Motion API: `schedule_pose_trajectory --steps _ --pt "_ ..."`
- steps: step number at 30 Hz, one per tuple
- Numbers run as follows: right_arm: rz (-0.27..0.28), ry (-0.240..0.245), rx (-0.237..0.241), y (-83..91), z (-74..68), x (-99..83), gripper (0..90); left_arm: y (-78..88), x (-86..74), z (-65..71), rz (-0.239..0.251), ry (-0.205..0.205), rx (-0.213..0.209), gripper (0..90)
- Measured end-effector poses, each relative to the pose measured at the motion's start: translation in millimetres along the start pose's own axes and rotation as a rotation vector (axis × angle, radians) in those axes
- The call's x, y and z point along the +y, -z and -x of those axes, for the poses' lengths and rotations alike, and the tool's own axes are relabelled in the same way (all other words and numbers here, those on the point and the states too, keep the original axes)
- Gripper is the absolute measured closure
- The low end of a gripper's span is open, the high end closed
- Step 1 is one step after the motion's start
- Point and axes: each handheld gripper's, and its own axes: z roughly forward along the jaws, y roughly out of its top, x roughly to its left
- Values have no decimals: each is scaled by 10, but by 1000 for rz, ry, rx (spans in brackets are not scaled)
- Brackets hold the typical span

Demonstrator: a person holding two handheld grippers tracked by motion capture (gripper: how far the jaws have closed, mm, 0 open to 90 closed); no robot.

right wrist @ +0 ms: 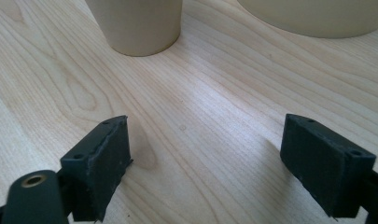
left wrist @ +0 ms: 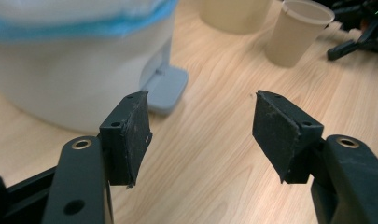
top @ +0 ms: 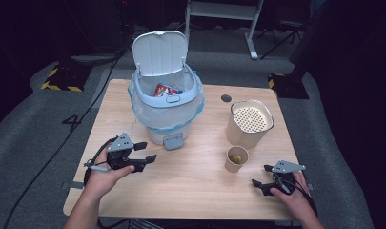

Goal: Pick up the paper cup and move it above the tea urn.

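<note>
Both black hand-held grippers, left (top: 146,152) and right (top: 260,175), gape empty over grained wood near the round paper cup (top: 236,159).

A recording lab or studio, by the look of it: a small light wooden table (top: 190,191) stands alone on grey carpet (top: 33,143), in dark surroundings, with black cables (top: 52,157) trailing across the floor, yellow-and-black hazard-striped bases (top: 62,81), and a white metal stand frame (top: 224,14) behind.

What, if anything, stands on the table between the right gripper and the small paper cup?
Nothing visible does. The right gripper is open with nothing between its jaws, and only bare table lies between it and the small paper cup. The taller perforated-lid container stands behind the cup, not in the path.
</note>
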Motion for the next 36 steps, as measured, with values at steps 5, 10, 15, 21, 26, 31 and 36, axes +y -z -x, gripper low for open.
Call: schedule_pose_trajectory --steps 5,10,15,21,26,31,36 --pt "0 1 0 2 -2 -2 162 -166 -155 -79 -35 15 -36 369" --pt "0 -2 -4 4 -8 -3 165 -341 -256 -89 -165 -26 33 359" --pt "8 0 3 16 -21 -10 207 -488 -340 -41 -207 -30 38 337" --pt "4 9 12 12 -13 -1 209 -579 -424 -18 -227 -33 54 299" --pt "-12 12 18 18 -21 22 238 -605 -447 3 -228 -69 99 242" --pt "-21 22 36 19 -43 61 228 -632 -435 26 -237 -38 135 173" --pt "12 4 96 44 -74 142 160 -635 -437 18 -235 -31 135 155"
